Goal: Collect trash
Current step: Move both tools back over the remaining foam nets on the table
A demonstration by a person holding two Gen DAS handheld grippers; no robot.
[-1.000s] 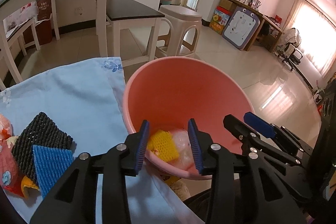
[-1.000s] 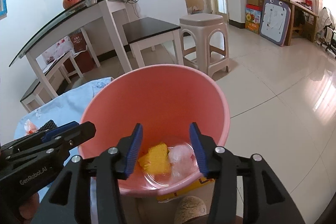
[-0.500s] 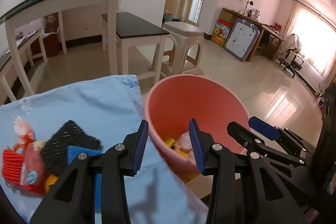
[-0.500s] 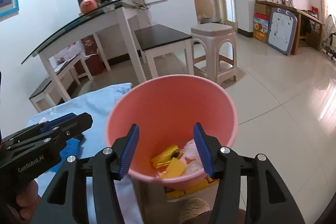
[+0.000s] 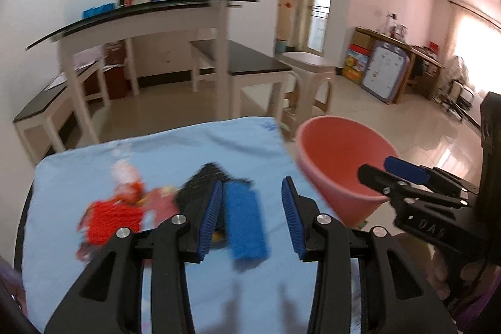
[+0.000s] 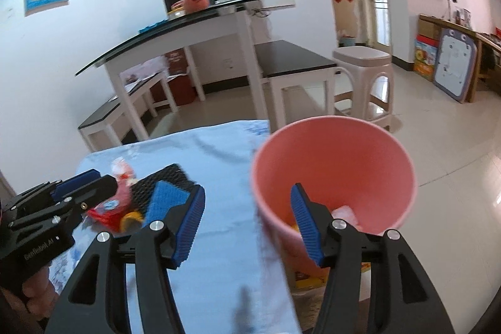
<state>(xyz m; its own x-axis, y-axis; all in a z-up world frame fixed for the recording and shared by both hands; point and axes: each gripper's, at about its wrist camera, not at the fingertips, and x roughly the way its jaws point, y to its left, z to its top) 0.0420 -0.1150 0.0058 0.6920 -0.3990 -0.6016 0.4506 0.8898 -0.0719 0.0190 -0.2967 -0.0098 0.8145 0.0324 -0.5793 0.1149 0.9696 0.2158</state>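
I've got the left hand-held gripper (image 5: 250,221) hanging open and empty above the trash pile on the blue-clothed tabletop (image 5: 156,152), its jaws straddling the blue foam net (image 5: 245,227). The black foam net (image 5: 200,182) lies just behind it, the red foam net (image 5: 111,219) off to the left, with a crumpled red-and-white wrapper (image 5: 125,177) near them. My right hand-held gripper (image 6: 247,224) is open too, holding nothing, hovering at the near rim of the pink bin (image 6: 332,165), which sits just off the tabletop's right edge with a little trash already in the bottom.

Risk as I read it: the nets overlap, so closing on the blue one may drag the black one along or snag the cloth and bunch it. The foam is springy; a shallow pinch could slip and drop it short of the bin. The 2 grippers are also close enough to knock together.

Writing: the left gripper's body reads "GenRobot.AI" (image 6: 40,249) in the right view; other lettering is too blurred to read.
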